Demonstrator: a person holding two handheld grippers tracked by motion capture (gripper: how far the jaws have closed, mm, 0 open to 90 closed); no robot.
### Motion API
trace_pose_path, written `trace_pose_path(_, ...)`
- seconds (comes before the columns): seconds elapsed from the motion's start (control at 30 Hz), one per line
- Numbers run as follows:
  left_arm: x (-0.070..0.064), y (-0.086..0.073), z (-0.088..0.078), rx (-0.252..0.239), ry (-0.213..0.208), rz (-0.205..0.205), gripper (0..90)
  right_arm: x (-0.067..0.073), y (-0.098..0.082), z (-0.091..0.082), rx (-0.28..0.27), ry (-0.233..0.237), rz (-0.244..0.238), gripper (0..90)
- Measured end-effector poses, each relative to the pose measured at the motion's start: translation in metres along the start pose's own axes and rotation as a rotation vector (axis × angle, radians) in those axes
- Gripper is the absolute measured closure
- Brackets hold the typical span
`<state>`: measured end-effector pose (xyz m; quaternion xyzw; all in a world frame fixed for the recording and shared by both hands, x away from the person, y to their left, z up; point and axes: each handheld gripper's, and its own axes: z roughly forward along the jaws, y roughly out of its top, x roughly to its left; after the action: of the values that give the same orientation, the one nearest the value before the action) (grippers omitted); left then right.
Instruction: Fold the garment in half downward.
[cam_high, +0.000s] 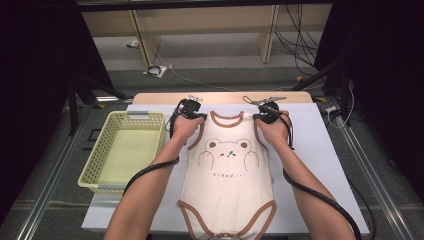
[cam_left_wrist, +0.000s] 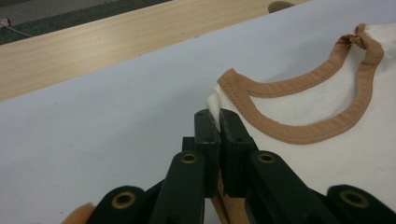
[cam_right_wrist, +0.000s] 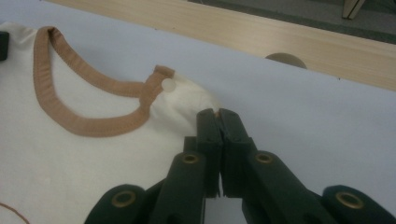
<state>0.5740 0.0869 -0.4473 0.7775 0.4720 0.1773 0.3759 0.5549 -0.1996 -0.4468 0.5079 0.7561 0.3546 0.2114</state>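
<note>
Got both shoulders of the bodysuit (cam_high: 227, 170) pinched, left gripper (cam_left_wrist: 215, 114) and right gripper (cam_right_wrist: 217, 113) clamped. It runs lengthwise toward me, right of the basket (cam_high: 125, 150).

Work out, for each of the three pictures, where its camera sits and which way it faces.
High view: above the person's side, facing forward and down on the white bodysuit; forearms and both hands show.
Left gripper view: rides the left gripper, looking along its fingers shut on a shoulder.
Right gripper view: rides the right gripper, fingers shut on the other shoulder.
Both gripper views share the brown neckline.
</note>
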Motion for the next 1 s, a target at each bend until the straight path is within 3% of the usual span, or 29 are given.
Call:
trace_pose_path(0.57, 0.006, 0.018, -0.019, -0.083, 0.023, -0.004, 86.9, 0.007, 0.023, -0.016, -0.074, -0.017, -0.042, 88.8)
trace_pose_path(0.67, 0.008, 0.019, -0.022, -0.106, 0.039, 0.013, 86.9, 0.009, 0.025, -0.017, -0.086, -0.018, -0.049, 88.8)
trace_pose_path(1.0, 0.010, 0.026, -0.032, -0.152, 0.028, 0.001, 86.9, 0.011, 0.034, -0.022, -0.122, -0.022, -0.046, 88.7)
